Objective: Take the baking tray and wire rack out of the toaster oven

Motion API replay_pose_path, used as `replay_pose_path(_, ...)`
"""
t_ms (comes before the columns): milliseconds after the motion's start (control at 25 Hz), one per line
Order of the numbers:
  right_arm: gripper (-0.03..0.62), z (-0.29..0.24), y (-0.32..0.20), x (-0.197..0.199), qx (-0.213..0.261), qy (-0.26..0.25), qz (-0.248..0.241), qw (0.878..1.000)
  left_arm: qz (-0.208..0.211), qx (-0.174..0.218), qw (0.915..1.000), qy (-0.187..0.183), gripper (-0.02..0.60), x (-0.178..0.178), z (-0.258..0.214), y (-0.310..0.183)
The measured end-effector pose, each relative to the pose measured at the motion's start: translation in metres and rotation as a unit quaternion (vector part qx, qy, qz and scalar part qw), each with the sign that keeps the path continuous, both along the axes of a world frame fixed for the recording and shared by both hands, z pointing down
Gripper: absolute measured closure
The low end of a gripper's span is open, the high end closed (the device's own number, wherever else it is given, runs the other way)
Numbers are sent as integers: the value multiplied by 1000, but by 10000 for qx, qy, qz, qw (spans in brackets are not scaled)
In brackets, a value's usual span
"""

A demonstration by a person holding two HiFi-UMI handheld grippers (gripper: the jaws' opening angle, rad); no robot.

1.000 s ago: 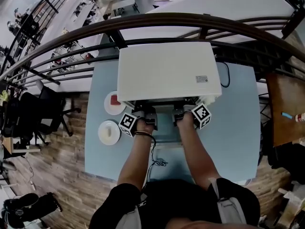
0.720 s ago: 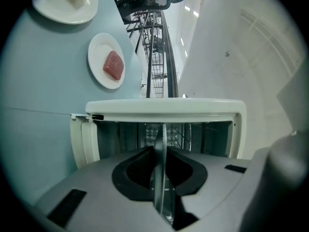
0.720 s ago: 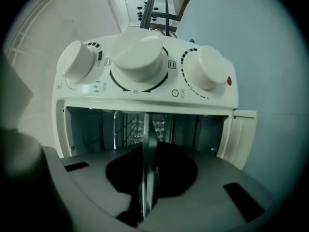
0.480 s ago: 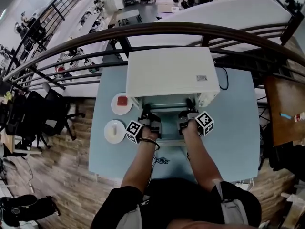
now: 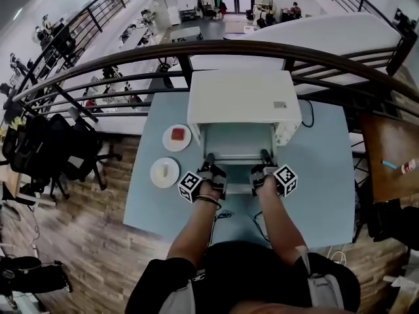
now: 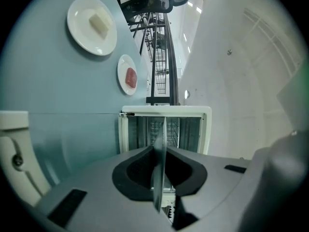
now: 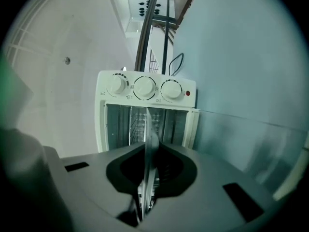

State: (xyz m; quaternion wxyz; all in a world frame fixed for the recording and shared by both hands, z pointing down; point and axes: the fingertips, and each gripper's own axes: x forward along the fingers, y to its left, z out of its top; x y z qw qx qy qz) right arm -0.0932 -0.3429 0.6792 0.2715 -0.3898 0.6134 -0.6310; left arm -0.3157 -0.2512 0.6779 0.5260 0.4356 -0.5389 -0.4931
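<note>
The white toaster oven (image 5: pixel 242 100) stands at the back of the light blue table (image 5: pixel 317 175), its front open. A thin metal baking tray (image 5: pixel 237 152) sticks out of the opening towards me. My left gripper (image 5: pixel 209 159) is shut on the tray's near left edge and my right gripper (image 5: pixel 265 157) on its near right edge. In the left gripper view the tray (image 6: pixel 160 144) runs edge-on between the jaws of the left gripper (image 6: pixel 159 154), with the wire rack (image 6: pixel 176 129) inside the oven behind. In the right gripper view the right gripper (image 7: pixel 147 161) clamps the tray (image 7: pixel 149 139) below the oven's knobs (image 7: pixel 145 87).
Two white plates lie left of the oven: one with a red piece (image 5: pixel 177 137), one with a pale piece (image 5: pixel 165 172). A black cable (image 5: pixel 309 110) runs from the oven's right side. A dark railing (image 5: pixel 262 48) passes behind the table.
Both grippers have come back from the oven's mouth towards me, and the tray has slid out with them.
</note>
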Motion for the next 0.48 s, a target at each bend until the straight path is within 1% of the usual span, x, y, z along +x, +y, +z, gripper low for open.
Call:
replay_pose_path(200, 576, 1, 31, -4, 5, 54, -114, 9999, 36, -2, 10000, -16, 528, -3, -2, 30)
replay_pose_path(480, 576, -10, 71, 7, 145, 168, -334, 9992, -18, 28, 10000, 26, 529, 11, -5, 75)
